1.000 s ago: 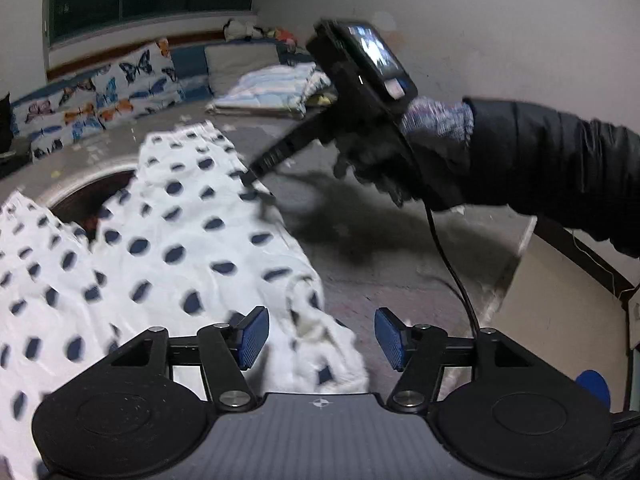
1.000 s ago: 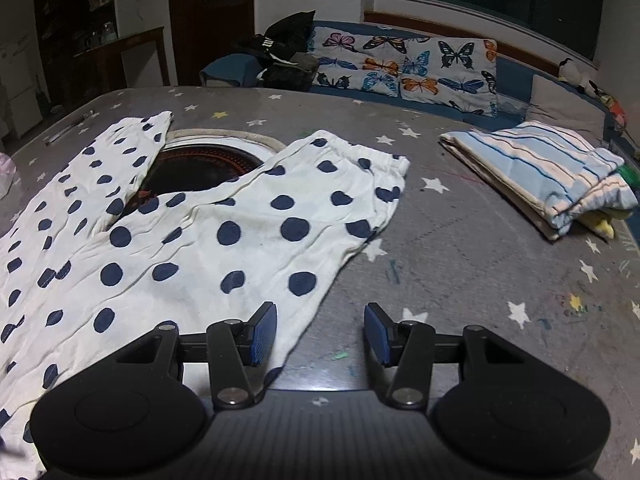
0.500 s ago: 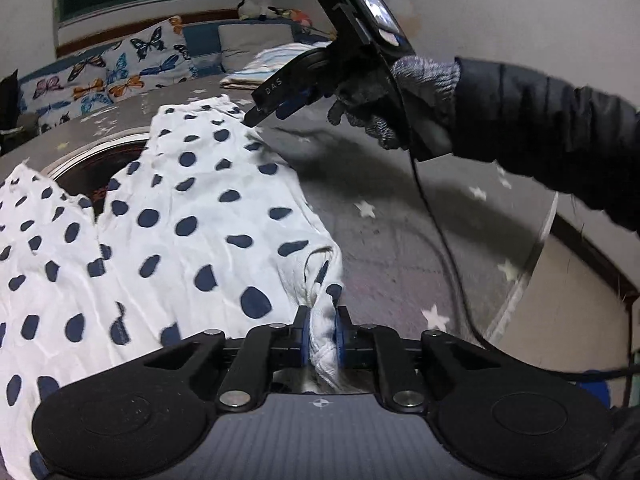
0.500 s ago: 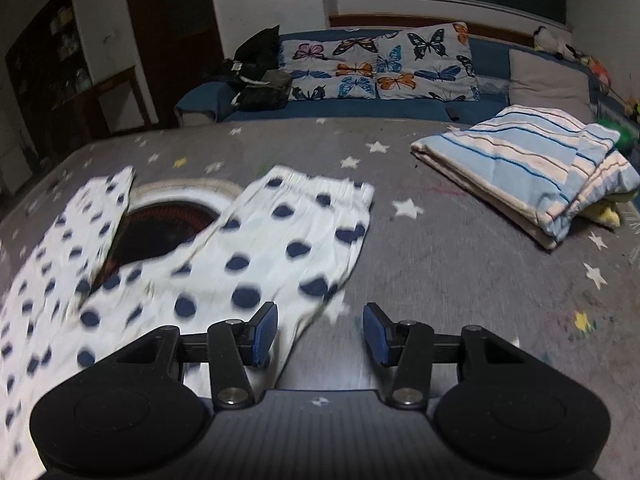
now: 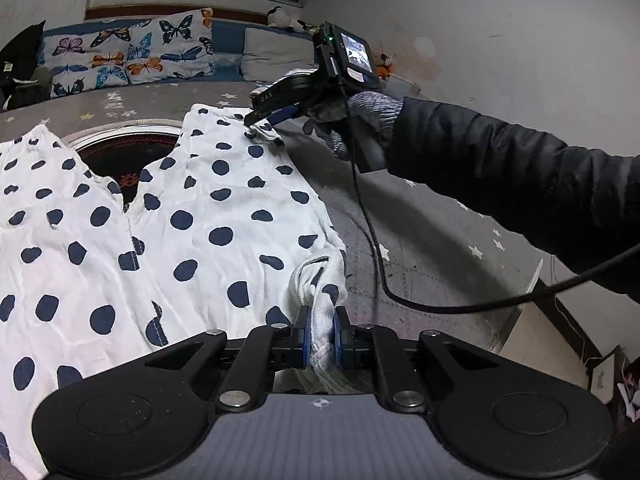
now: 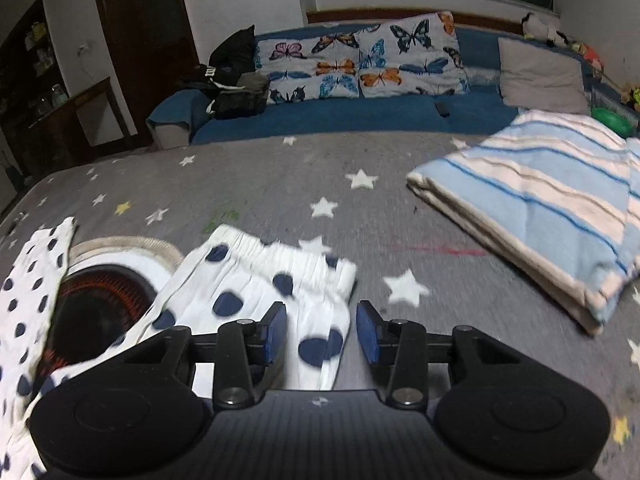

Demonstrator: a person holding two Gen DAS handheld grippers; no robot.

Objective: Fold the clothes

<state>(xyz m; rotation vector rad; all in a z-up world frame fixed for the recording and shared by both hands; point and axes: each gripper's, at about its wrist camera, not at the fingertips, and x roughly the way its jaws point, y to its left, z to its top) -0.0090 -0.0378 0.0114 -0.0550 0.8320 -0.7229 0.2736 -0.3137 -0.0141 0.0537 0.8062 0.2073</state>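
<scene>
Two close, downward-tilted wrist views sharing the polka-dot garment (image 5: 208, 216).

crinkled cotton-like trousers (image 5: 168, 216); matt plastic tool (image 5: 320, 338)

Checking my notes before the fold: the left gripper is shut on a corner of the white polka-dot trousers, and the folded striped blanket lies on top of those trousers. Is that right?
Not quite. The left gripper is shut on the white polka-dot trousers, but the folded striped blanket lies apart from them on the grey star-patterned cover, as the right wrist view shows.
</scene>
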